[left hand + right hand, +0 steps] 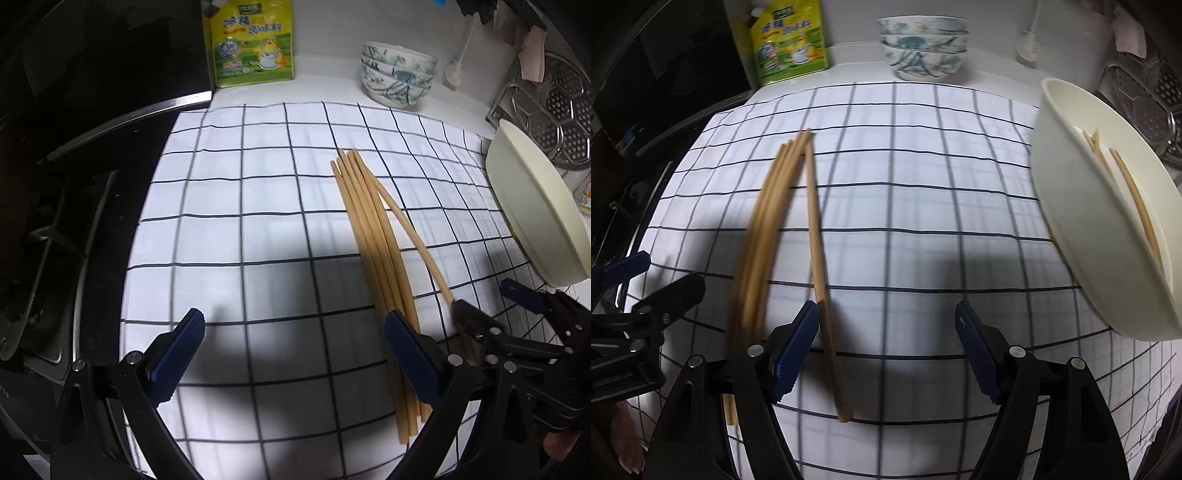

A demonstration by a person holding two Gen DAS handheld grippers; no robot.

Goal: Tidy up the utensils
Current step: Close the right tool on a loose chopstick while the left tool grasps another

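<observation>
From my remote station I see a matt white cloth with a dark grid [280, 192], faintly creased, spread on a smooth white counter. Pale, unvarnished wooden chopsticks [373, 251] lie on it, their finish dull. At right, a cream plastic tub [1082, 229] has a smooth, satiny wall. Far back, glazed porcelain bowls with blue-green painting [923, 48] shine beside a glossy printed yellow-green pouch [251, 40]. A perforated polished steel tray [561, 110] glints far right. My grippers' ribbed blue finger pads [796, 347] look rubbery on matt black plastic arms.
</observation>
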